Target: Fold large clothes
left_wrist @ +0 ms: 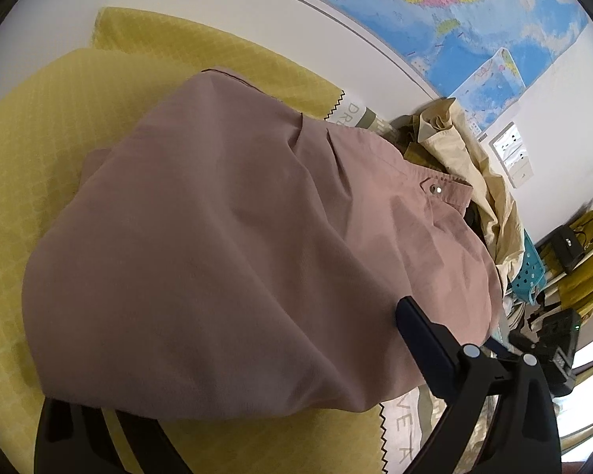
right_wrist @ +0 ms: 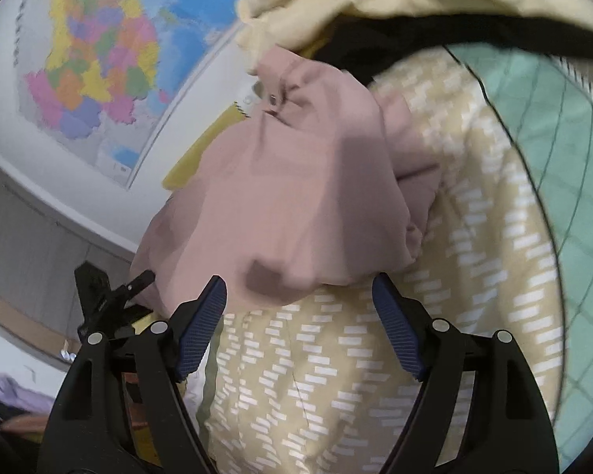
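The right gripper (right_wrist: 298, 308) sits nearest its lens, black plastic arms ending in ribbed blue pads (right_wrist: 201, 324), jaws spread wide with nothing between them. Just beyond the tips hangs the dusty-pink garment (right_wrist: 296, 197), a soft matte woven cloth bunched into rounded folds, with a small metal snap (right_wrist: 273, 98) at about 12 o'clock. Under it lies a tan bedcover (right_wrist: 336, 375) printed with short white dashes, and a mint sheet with a dark grid (right_wrist: 553, 126) curves off at 2 o'clock.

In the left wrist view the left gripper (left_wrist: 405, 318) shows one dark finger at 5 o'clock; the other is buried beneath the pink cloth, so I cannot tell how its jaws stand. The garment spreads over a yellow quilted blanket (left_wrist: 59, 158) with a zigzag-cut edge. A cream garment (left_wrist: 474, 166) is heaped at 2 o'clock beside a teal perforated basket (left_wrist: 527, 272), partly hidden. A colourful wall map (left_wrist: 474, 12) is cut off by the frame.
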Available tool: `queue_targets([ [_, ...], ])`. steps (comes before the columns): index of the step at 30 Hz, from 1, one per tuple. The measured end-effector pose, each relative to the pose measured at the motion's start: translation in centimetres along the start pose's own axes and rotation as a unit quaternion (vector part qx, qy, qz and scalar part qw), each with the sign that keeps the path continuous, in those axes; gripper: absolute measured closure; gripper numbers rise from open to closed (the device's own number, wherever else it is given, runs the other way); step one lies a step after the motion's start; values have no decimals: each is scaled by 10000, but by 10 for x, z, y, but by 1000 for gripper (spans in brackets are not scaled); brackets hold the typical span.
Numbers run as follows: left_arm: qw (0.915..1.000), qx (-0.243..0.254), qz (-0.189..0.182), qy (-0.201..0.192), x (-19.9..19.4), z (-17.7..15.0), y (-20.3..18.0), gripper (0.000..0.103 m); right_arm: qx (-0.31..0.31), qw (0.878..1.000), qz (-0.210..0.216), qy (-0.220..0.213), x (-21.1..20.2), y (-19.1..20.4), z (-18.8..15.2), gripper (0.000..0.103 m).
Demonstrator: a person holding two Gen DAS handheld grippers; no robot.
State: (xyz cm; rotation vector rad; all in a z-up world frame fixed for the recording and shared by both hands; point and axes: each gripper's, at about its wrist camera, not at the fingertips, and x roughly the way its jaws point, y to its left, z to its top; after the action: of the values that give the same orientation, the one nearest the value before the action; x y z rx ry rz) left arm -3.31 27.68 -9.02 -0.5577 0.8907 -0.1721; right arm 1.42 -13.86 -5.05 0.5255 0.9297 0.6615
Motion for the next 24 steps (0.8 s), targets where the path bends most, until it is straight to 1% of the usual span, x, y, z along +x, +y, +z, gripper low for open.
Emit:
queue_targets([
  [2,10000,3,-49,4,0,1,1,7,70,10000,67,17,-1,-2,1,23],
  [3,10000,-21,-59,0,1,1,1,7,165,9998,88,67,1,-6,1,23],
  [6,10000,15,-43,3,2,1,0,7,302,9994,-28,167,14,-13,-3,24],
  [8,9999,98,-2,40,2,1,-2,7,204,9997,-114,44,15,-10,-2,25],
  [9,9999,150,24,69,2,1,-3,7,154,9997,-194,55,16,-7,0,26],
  [11,9997,197,48,100,2,0,-3,7,49,9997,-215,66,13,-2,2,27],
  [13,9992,334,150,151,-1,-2,-4,8,-285,9981,-516,-160,-3,10,7,27],
  [15,9979,522,309,221,-7,-5,-4,9,-638,9932,-825,-523,-23,24,12,27],
  [16,9962,679,494,230,-13,-7,-3,9,-789,9906,-907,-649,-30,29,15,27],
  [18,9927,917,783,93,-29,-8,1,9,-1098,9859,-972,-800,-34,41,23,27],
  [20,9886,1066,1026,-286,-56,-5,5,9,-1388,9806,-1108,-825,-24,50,34,27],
  [22,9855,1225,915,-741,-88,-1,6,7,-1604,9774,-1135,-775,-5,55,46,27],
  [23,9830,1286,942,-915,-99,3,3,7,-1662,9769,-1132,-724,2,55,51,29],
  [24,9811,1332,989,-995,-103,6,1,7,-1735,9757,-1179,-626,18,55,60,33],
])
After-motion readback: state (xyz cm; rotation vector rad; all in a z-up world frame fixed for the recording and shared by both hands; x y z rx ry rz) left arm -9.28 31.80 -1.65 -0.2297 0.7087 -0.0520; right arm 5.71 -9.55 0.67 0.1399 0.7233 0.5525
